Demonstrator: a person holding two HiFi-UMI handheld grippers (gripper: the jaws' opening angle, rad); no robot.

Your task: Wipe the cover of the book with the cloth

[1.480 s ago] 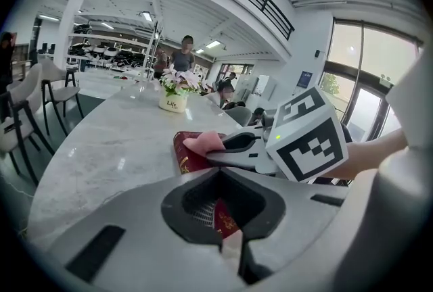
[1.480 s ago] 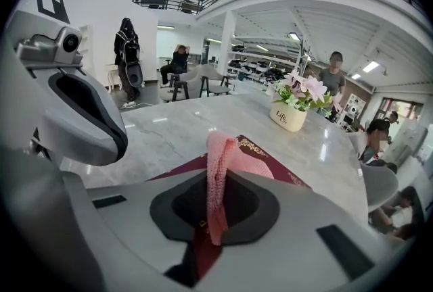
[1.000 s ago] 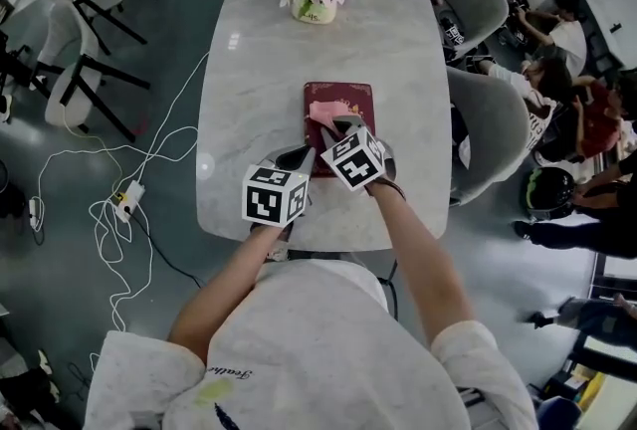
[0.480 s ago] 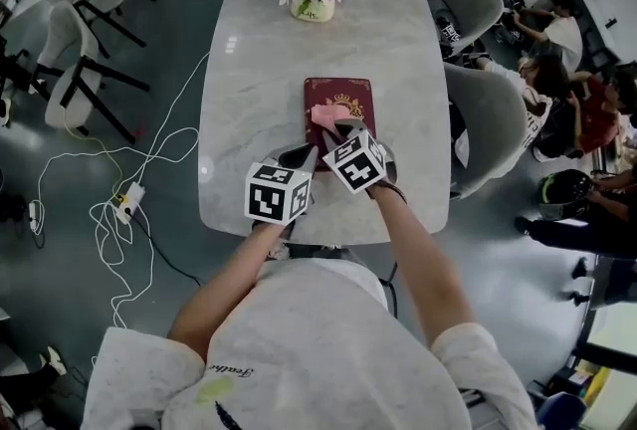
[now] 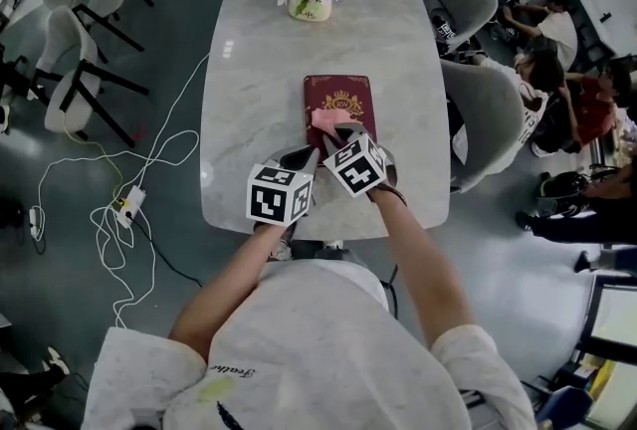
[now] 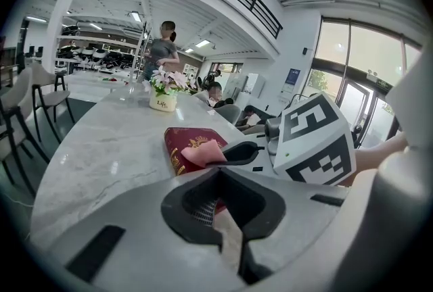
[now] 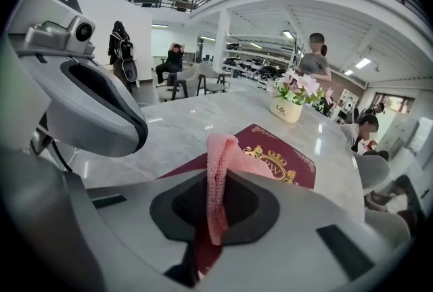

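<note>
A dark red book (image 5: 343, 98) with a gold crest lies flat on the marble table (image 5: 249, 119). It also shows in the right gripper view as the book (image 7: 281, 161). A pink cloth (image 5: 325, 118) rests on the near half of its cover. My right gripper (image 5: 341, 131) is shut on the cloth (image 7: 218, 172), which sticks up between the jaws of the right gripper (image 7: 216, 199). My left gripper (image 5: 299, 157) is shut and empty, at the book's near left corner (image 6: 193, 145). In the left gripper view the left gripper (image 6: 221, 199) points at the cloth (image 6: 203, 152).
A flower pot (image 5: 312, 5) stands at the table's far end. Grey chairs (image 5: 488, 114) and seated people crowd the right side. More chairs (image 5: 85, 60) and a white cable with a power strip (image 5: 127, 199) are on the floor at left. A person stands beyond the table (image 6: 162, 51).
The right gripper has drawn the pink cloth a little nearer along the cover. The left gripper has hardly moved.
</note>
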